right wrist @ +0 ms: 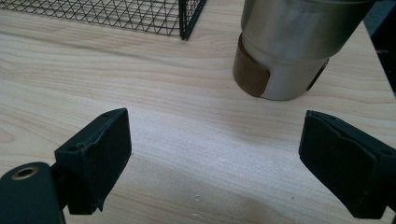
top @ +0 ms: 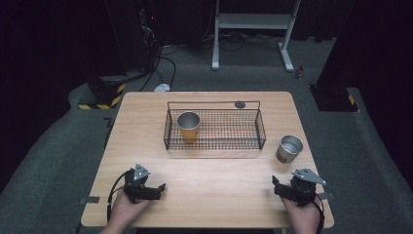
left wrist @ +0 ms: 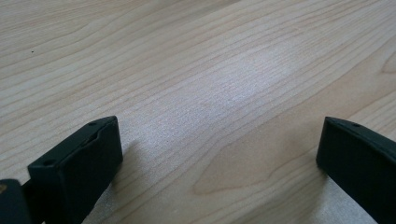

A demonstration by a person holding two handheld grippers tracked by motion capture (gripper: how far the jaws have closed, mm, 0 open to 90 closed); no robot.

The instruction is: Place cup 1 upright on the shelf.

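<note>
Brushed-metal cup (right wrist: 292,44) (brown band) on matt wood table (right wrist: 187,121).

Laboratory or test room: dark grey carpet, cables (top: 165,61) beyond the wooden table (top: 204,170), hazard-striped base (top: 104,95), white equipment stand (top: 253,22) farther ahead of the jaws.

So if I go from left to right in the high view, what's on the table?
Left gripper → orange cup inside the wire basket → silver cup → right gripper, though it overlaps the silver cup's span.
</note>
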